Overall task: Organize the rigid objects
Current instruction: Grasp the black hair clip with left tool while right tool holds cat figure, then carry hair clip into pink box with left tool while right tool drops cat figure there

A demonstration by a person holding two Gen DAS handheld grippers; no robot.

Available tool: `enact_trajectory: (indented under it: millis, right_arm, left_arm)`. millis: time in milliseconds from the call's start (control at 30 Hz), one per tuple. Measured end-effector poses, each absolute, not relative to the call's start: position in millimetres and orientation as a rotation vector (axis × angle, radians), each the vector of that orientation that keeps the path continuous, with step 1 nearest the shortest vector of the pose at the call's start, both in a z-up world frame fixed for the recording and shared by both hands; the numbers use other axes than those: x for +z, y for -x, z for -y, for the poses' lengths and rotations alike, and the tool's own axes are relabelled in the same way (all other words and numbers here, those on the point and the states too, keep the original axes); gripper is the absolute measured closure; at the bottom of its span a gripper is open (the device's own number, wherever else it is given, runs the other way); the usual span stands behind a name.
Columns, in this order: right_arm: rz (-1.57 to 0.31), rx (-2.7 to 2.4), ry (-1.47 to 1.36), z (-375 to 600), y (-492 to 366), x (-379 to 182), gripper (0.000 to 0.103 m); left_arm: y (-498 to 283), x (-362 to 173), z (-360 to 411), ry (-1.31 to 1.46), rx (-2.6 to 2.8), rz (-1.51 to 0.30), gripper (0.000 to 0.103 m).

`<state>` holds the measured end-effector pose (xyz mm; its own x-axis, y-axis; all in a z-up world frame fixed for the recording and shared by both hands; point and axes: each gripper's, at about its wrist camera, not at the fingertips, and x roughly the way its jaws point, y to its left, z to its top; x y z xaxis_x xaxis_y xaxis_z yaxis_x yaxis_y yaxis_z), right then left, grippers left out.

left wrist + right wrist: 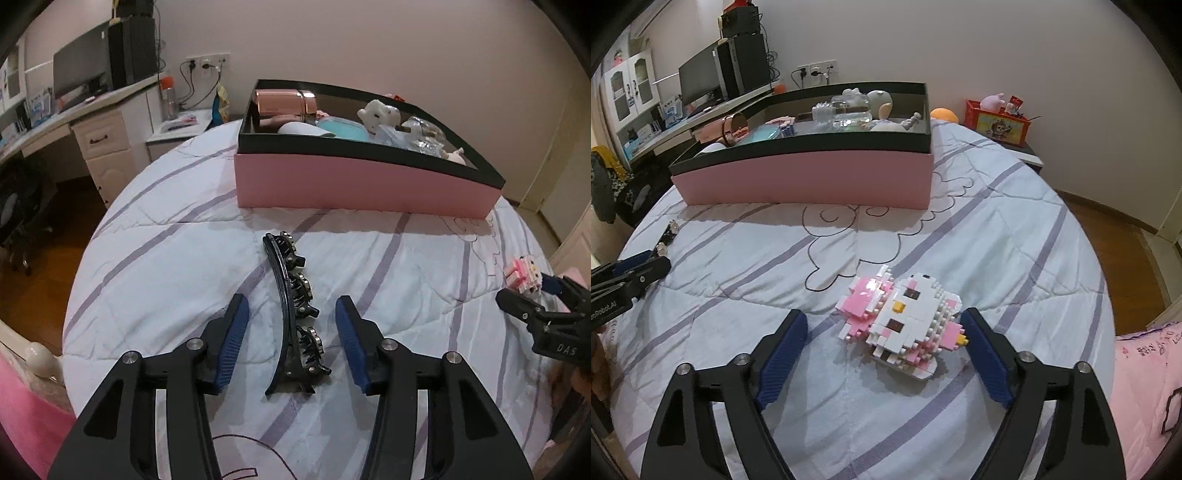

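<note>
Our left gripper (291,325) is spread wide, holding nothing, its pads either side of the black hair clip (295,317) lying on the bed (166,258). Our right gripper (886,354) is equally wide around the pink-and-white brick figure (905,325), untouched by either pad. The pink box (351,184) sits at twelve o'clock.

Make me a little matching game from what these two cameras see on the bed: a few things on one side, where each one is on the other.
Things:
1. black hair clip
2. brick-built cat figure
3. rose-gold cup
4. pink box

Places:
A. lying inside the box
B. between the left hand-held gripper's open fingers
C. on the quilt, farther back
D. between the right hand-held gripper's open fingers

Pairs: 1-B, 2-D, 3-A, 4-C
</note>
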<state>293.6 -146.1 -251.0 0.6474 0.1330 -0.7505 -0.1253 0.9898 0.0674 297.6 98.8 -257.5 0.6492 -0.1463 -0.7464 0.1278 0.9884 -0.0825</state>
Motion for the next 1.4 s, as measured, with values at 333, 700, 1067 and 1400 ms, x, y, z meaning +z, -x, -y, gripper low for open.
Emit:
enact_trajectory:
  millis: [333, 700, 1067, 1400]
  right_arm:
    - [-0.812, 0.087, -0.009, 148.2, -285.8, -247.9, 0.042]
    - [-0.787, 0.09, -0.003, 150.5, -280.0, -242.7, 0.042]
    - [-0.76, 0.14, -0.041, 149.5, -267.1, -232.1, 0.042]
    - [-0.685, 0.186, -0.039, 146.6, -260.0, -199.9, 0.042]
  left_arm:
    - [-289.4, -255.2, -77.2, -0.119, -0.115, -0.819, 0.084]
    - [-280.8, -250.1, -75.0, -0.113, -0.084, -0.786, 0.084]
    - [-265.4, -229.4, -62.1, -0.074, -0.176, -0.745, 0.084]
    - [-262.8, -199.1, -58.0, -0.052, -0.224, -0.693, 0.084]
